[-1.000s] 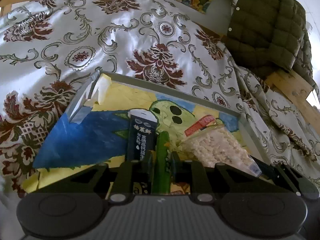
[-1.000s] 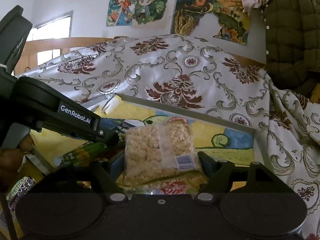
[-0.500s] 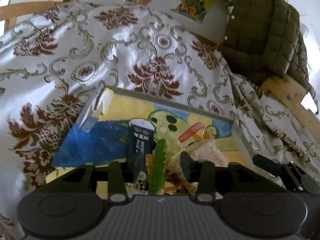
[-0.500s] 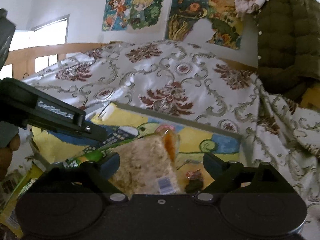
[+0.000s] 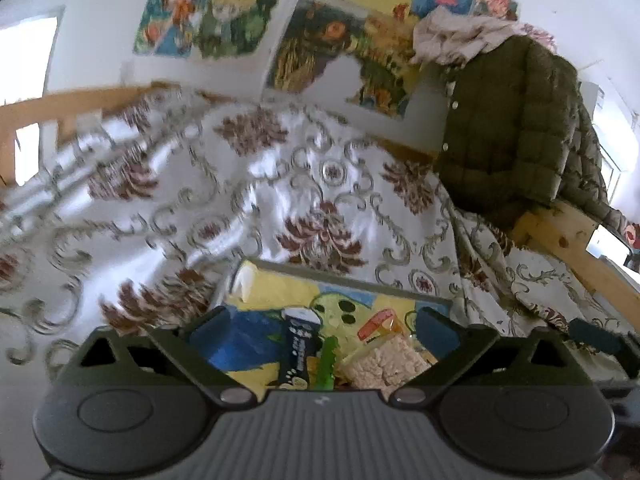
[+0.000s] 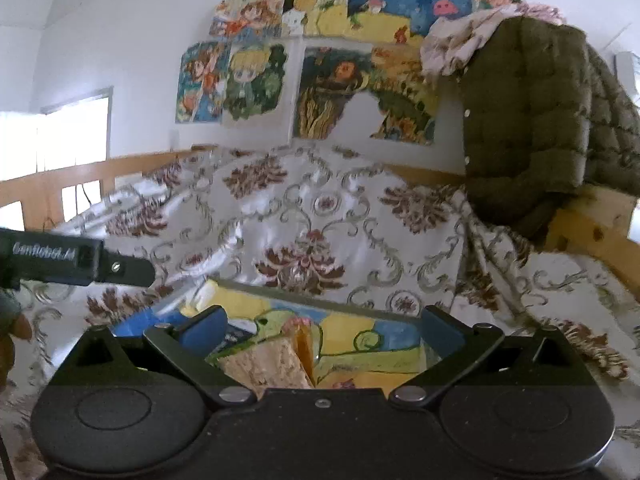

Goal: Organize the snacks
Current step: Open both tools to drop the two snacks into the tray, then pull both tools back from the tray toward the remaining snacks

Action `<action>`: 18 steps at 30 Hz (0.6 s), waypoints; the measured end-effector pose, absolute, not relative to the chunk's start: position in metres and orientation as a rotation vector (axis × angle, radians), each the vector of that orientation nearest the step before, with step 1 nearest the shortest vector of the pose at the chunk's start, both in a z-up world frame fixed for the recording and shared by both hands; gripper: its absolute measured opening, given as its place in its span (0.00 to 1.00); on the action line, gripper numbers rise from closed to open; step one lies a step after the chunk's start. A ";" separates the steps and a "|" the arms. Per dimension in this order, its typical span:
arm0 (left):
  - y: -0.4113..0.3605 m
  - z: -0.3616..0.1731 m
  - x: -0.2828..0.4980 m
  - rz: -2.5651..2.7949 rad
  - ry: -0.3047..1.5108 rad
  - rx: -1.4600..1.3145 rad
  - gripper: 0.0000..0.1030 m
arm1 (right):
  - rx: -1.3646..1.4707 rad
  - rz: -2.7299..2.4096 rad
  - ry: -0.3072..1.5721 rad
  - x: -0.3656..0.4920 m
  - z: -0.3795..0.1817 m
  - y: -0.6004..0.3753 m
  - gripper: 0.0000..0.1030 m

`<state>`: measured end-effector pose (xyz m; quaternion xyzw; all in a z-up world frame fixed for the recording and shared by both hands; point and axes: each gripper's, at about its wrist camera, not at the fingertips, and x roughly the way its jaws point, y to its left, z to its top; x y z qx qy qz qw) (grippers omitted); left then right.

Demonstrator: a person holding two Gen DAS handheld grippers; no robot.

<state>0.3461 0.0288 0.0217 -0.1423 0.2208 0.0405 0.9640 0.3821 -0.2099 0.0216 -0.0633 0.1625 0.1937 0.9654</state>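
Blue-padded fingers of the left gripper (image 5: pixel 322 326) and right gripper (image 6: pixel 322 326) are spread wide above the puffed-rice bag (image 5: pixel 386 364) in the tray (image 5: pixel 344 274).

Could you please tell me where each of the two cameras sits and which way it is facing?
Left wrist: on the left hand-held gripper, open, looking over the tray toward the bed.
Right wrist: on the right hand-held gripper, open, facing the same way; the left gripper's finger intrudes at left.
Shared: tray, puffed-snack bag, green jacket, wall posters.

Daylit fisheye views, motion blur at left
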 end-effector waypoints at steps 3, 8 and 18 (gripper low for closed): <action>0.024 0.033 0.322 0.092 0.407 -0.261 1.00 | -0.116 0.382 0.300 0.361 0.038 -0.217 0.99; 0.018 0.048 0.277 0.106 0.336 -0.217 1.00 | -0.102 0.355 0.263 0.325 0.060 -0.229 0.99; 0.003 0.054 0.199 0.129 0.305 -0.147 1.00 | -0.068 0.305 0.247 0.253 0.076 -0.251 0.99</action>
